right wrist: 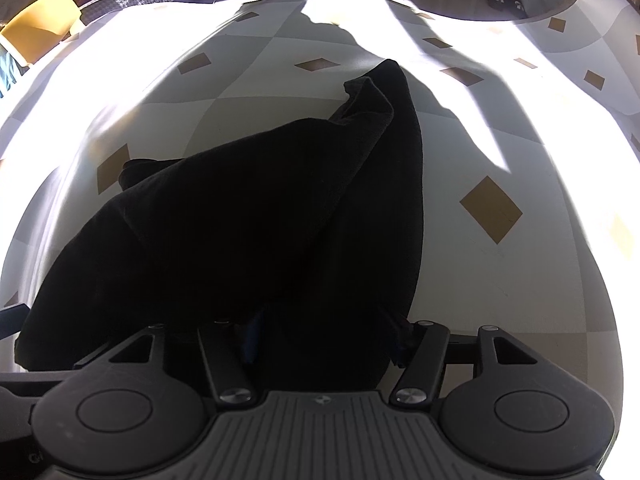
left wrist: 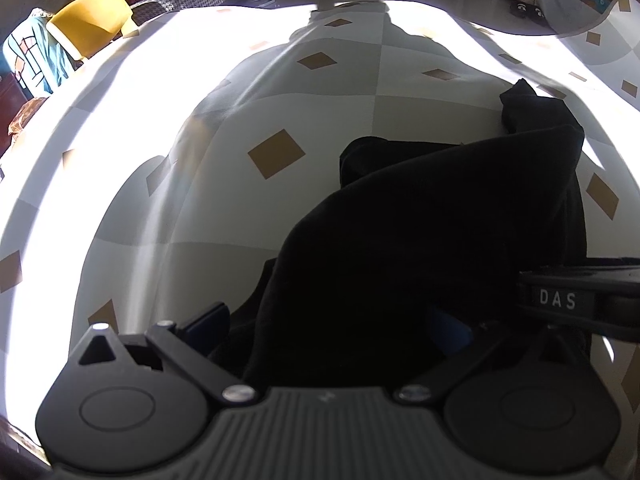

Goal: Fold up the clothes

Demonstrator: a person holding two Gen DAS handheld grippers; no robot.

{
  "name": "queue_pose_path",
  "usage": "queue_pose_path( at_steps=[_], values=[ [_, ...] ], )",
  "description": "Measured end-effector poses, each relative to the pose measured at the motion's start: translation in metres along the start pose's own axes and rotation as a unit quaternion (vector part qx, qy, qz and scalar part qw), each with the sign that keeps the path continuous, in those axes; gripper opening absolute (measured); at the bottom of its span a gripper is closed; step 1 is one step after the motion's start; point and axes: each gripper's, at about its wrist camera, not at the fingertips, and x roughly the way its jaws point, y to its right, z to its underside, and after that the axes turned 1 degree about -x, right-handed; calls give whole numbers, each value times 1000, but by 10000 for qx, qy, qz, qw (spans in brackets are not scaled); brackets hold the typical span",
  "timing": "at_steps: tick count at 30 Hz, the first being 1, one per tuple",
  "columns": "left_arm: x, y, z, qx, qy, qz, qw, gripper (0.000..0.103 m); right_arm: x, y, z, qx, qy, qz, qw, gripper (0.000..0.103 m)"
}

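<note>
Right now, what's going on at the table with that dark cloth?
A person holding two handheld grippers is folding a black garment on a checked tablecloth. The left gripper and right gripper each have the near edge of the fabric between their fingers; whether they pinch it is hidden. The far end is bunched up.

Both wrist views forward, close, sharing black garment (left wrist: pixel 420 240)

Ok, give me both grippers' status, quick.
Left gripper: closed on the black garment.
Right gripper: closed on the same black garment, its jaws buried in the cloth.
</note>
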Motion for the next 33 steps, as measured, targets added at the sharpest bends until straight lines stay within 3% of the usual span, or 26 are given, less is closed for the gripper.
queue_pose_path(
  at_steps=[14, 19, 24, 33],
  values=[
    [-17, -2, 2, -169, 234, -59, 9996, 103, -3, 1, -6, 178, 23, -85, 9998, 58],
    [-22, -22, -2, -635, 307, -231, 9972, 103, -15, 7, -9, 308, 196, -98, 9993, 58],
    [-11, -32, 0, -925, 106, -384, 9949, 103, -22, 13, -7, 410, 303, 24, 9987, 58],
    [-20, -14, 6, -684, 207, -303, 9970, 103, -23, 17, -2, 345, 318, 152, 9988, 58]
  ],
)
